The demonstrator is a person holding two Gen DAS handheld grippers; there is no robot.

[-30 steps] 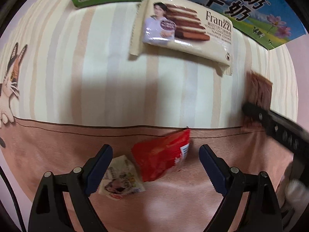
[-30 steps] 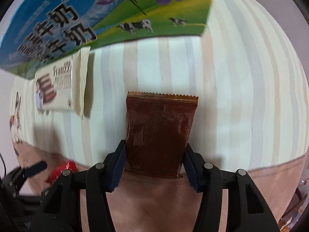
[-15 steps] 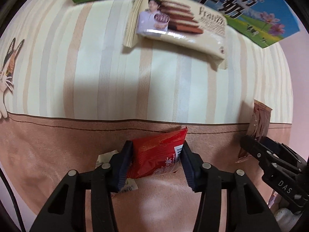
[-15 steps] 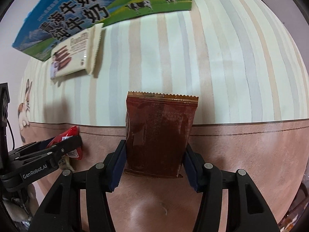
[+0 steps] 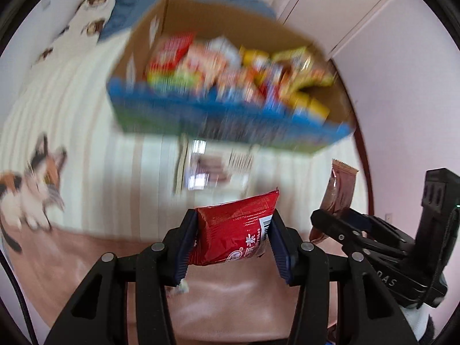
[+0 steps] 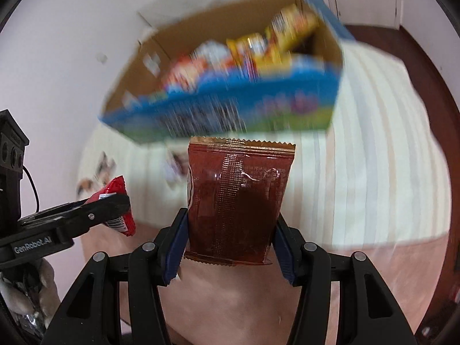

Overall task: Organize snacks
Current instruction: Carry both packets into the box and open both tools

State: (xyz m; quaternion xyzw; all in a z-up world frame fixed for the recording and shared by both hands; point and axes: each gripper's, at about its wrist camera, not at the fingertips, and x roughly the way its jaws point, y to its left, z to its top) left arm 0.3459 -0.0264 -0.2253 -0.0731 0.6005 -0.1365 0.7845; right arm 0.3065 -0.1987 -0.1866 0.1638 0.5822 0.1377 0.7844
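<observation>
Motion-blurred snack box [image 5: 218,120], its packets and print unreadable; wafer pack [image 5: 212,169] smeared.

On the left tool's body [image 6: 31,241] we read "GenRobot.AI" in the right wrist view. On the right tool's body [image 5: 386,280], seen from the left wrist, we read "DAS". The red packet [image 5: 235,230] between the left tool's fingers bears a barcode, a white Chinese character and small Latin letters we cannot make out. The box print ahead is too blurred to read.
</observation>
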